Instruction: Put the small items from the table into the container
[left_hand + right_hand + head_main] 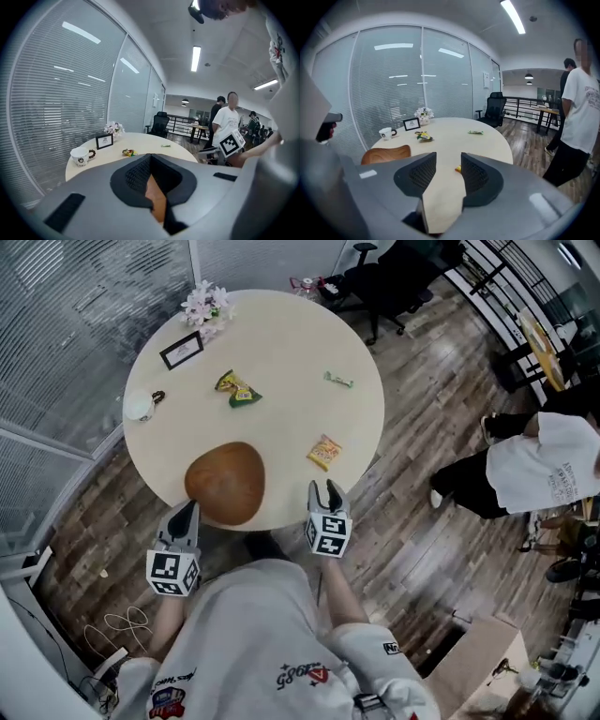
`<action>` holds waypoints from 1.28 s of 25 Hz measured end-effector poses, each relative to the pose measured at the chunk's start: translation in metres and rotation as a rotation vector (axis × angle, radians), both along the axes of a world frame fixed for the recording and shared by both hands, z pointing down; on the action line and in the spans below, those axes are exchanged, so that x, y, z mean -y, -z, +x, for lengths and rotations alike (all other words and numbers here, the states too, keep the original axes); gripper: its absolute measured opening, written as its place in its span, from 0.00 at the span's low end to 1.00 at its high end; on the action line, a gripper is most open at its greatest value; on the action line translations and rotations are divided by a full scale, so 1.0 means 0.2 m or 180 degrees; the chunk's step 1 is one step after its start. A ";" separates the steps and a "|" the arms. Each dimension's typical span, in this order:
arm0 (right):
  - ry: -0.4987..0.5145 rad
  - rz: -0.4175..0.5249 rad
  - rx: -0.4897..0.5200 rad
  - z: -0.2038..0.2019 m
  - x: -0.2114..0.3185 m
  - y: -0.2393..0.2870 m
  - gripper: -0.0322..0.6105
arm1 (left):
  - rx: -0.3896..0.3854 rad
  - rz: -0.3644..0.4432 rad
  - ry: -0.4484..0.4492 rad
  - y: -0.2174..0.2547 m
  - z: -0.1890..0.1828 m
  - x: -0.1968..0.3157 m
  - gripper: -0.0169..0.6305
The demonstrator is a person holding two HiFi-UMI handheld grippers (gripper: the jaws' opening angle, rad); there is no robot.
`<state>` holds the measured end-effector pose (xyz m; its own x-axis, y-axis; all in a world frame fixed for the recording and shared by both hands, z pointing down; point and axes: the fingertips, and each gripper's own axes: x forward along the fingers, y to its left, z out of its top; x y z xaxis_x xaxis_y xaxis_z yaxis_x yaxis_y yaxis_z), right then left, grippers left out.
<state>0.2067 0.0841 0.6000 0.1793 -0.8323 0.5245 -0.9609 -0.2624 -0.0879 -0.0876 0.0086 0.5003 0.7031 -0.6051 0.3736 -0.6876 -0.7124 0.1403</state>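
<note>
Desk (281,343), round and pale, bears a brown container (226,482) at its near edge. Left gripper (187,509) is beside the container, fingers clenched on nothing. Right gripper (326,487) has its fingers released, near an orange packet (323,452). Yellow-green packet (238,389) and green wrapper (338,380) lie farther off.
</note>
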 end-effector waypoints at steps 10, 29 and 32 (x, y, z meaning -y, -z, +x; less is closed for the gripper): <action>-0.0016 -0.0874 -0.0043 0.49 0.42 -0.55 0.41 | 0.0218 -0.0108 0.0311 -0.05 0.09 0.26 0.04; 0.0330 -0.0933 0.0389 0.35 0.50 -0.47 0.25 | 0.0110 -0.0244 0.0423 -0.14 0.13 0.39 0.04; 0.0927 -0.0485 0.0516 -0.01 0.62 -0.20 0.25 | 0.0055 -0.0248 0.0640 -0.16 0.05 0.44 0.04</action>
<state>0.2052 -0.0409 0.6391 -0.1493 -0.7464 0.6486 -0.9741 -0.0018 -0.2263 -0.0767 -0.0799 0.5316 0.5641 -0.7014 0.4357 -0.8177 -0.5479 0.1766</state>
